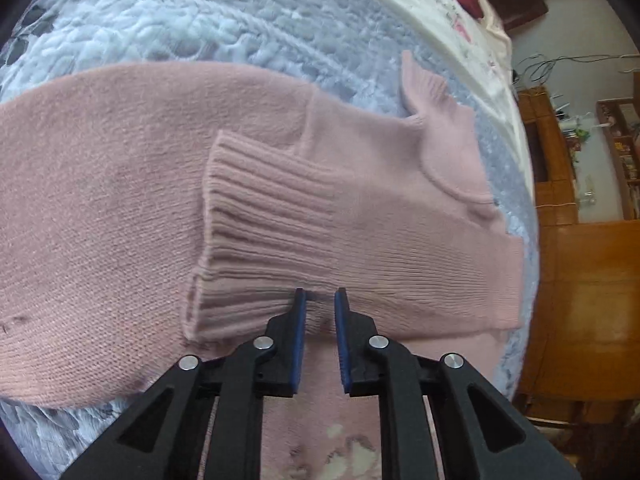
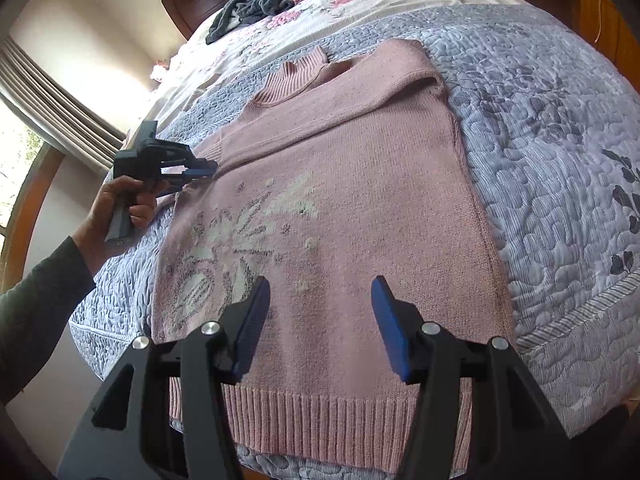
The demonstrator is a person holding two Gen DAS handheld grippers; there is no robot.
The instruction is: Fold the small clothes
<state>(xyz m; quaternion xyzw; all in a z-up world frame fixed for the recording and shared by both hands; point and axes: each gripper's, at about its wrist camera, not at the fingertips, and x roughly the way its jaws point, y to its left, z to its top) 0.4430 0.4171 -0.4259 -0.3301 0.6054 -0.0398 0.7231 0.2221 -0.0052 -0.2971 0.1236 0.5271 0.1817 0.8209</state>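
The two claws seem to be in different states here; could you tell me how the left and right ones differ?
The left claw has its jaws nearly together at the ribbed cuff of the sleeve folded across the pink sweater; the right claw is wide open, holding nothing. The left works at the sweater's side edge, the right hovers above the hem. Both have black frames with blue pads.

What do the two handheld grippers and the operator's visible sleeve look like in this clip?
Both the left gripper and right gripper are matte black angular linkages with silver pivot pins and blue finger pads. The person's left arm wears a dark grey-green long sleeve. No cables show.
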